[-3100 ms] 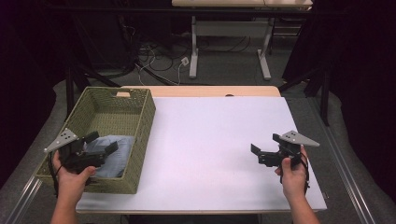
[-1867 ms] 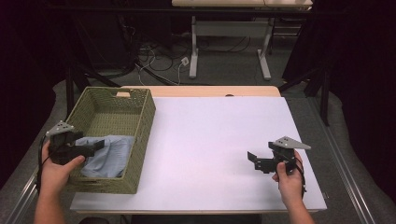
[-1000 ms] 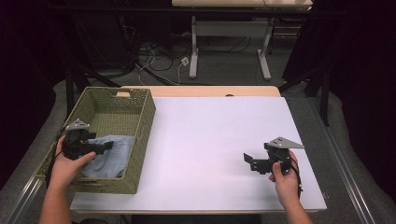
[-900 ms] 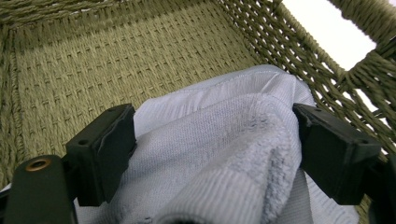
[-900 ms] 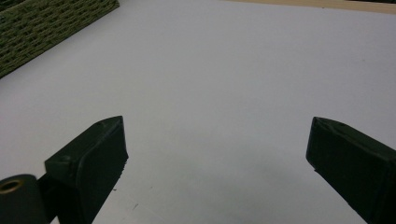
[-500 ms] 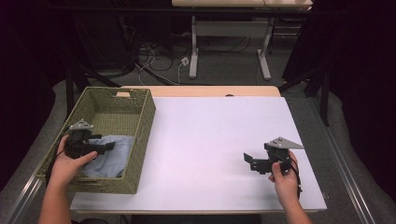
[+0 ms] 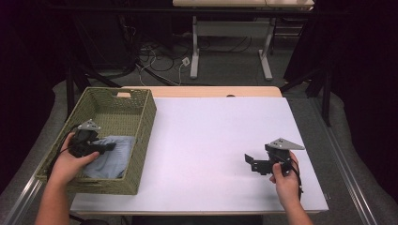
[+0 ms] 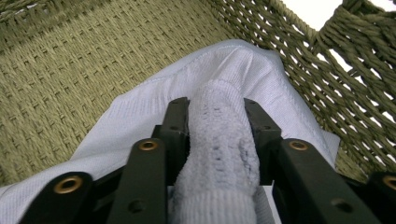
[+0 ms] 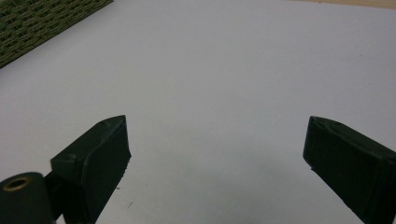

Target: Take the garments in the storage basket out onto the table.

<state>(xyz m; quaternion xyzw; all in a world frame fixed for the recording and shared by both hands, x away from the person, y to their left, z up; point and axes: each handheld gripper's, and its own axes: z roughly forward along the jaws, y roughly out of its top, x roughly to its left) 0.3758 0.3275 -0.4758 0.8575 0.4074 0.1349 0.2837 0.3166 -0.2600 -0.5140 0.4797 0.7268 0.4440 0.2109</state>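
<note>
A pale blue cloth (image 7: pixel 112 157) lies in the near end of a green woven basket (image 7: pixel 145 117) at the table's left. My left gripper (image 7: pixel 109 147) reaches into the basket and is shut on a bunched fold of the cloth (image 8: pixel 219 135), which fills the gap between its jaws. My right gripper (image 7: pixel 249 161) rests low over the white table (image 7: pixel 211 136) at the near right. In the right gripper view its black fingertips (image 9: pixel 100 154) stand wide apart, open, with bare table between them.
The basket's woven wall (image 8: pixel 327 79) rises close behind the held cloth. A corner of the basket (image 9: pixel 42 16) shows at the far left in the right gripper view. A wooden strip (image 7: pixel 216 91) runs along the table's far edge; desk legs and cables stand beyond.
My left gripper moved from outside the basket's left rim in over the cloth and shut on it. My right gripper drifted slightly left and lower and stays open.
</note>
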